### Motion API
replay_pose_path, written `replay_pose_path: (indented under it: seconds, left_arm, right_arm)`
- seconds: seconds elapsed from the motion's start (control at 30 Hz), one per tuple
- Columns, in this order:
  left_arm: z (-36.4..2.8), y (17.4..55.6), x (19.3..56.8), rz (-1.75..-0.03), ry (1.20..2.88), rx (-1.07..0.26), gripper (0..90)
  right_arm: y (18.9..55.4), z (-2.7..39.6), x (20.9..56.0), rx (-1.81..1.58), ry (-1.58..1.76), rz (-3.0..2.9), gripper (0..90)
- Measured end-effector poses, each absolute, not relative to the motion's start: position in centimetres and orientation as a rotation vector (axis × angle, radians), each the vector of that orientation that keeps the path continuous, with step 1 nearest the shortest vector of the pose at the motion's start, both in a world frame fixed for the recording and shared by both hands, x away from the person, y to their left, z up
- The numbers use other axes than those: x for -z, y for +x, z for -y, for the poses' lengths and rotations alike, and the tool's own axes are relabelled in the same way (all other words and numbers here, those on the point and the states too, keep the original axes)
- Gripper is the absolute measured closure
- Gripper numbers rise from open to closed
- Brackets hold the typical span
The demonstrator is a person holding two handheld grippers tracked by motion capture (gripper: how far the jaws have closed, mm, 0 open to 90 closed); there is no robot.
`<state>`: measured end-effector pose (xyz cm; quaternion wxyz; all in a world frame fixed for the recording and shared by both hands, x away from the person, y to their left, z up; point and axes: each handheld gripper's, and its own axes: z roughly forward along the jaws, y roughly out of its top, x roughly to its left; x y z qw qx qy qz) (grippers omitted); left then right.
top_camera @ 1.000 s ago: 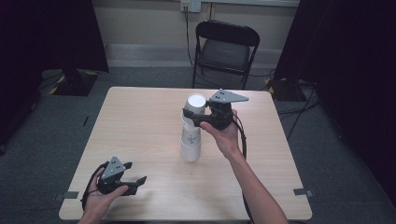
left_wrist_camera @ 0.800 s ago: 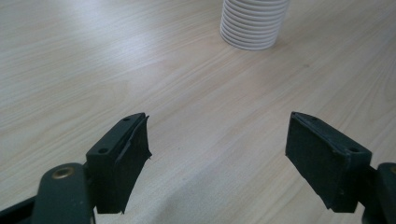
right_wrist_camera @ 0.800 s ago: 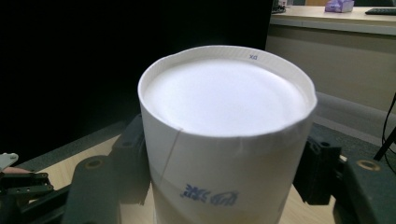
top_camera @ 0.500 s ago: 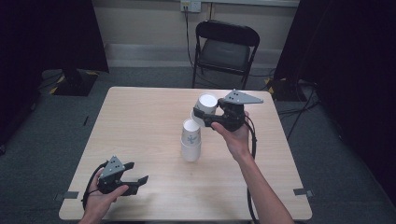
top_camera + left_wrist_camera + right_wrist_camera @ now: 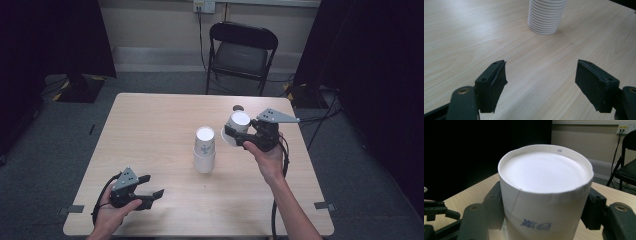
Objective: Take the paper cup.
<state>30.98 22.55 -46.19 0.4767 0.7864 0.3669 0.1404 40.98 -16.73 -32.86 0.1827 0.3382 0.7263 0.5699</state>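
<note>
The right gripper [image 5: 234,136] is clamped on a white paper cup [image 5: 237,126], held upside down above the right half of the desk [image 5: 150,125]. The cup's long axis runs close to upright with a slight tilt, its closed base facing up and its open mouth down; in the right gripper view the pads [image 5: 592,208] press its wall from both sides, blue print low on the side. Just beside it, toward the desk's middle, stands a stack of cups [image 5: 204,150], also mouth down, its stacked rims showing as ridges in the left gripper view. The held cup is apart from the stack, with bare air between them. A small dark thing lies on the desk behind the cup, too small to identify. The left gripper [image 5: 152,196] rests near the desk's front left edge, released, jaws having just closed slightly with nothing between them. A black folding chair [image 5: 241,50] stands beyond the far edge
</note>
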Motion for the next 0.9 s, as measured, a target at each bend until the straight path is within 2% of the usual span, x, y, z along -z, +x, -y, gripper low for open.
replay_pose_path:
  seconds: [0.27,0.47,0.67,0.9]
  left_arm:
    - [-21.6,31.3,44.7,-0.882,1.844,-0.351,27.9]
    - [-20.5,31.9,43.8,-0.864,1.841,-0.347,22.6]
    - [-18.7,32.5,43.7,-0.833,1.878,-0.36,22.5]
    - [-17.1,32.3,44.5,-0.813,1.887,-0.325,26.7]
  right_arm:
    - [39.7,16.8,34.4,-1.588,0.973,-2.101,33.7]
    - [38.5,16.6,35.5,-1.579,0.974,-2.138,33.8]
    - [37.5,16.8,36.3,-1.588,0.988,-2.167,33.9]
    - [36.7,16.2,38.3,-1.587,1.02,-2.219,34.1]
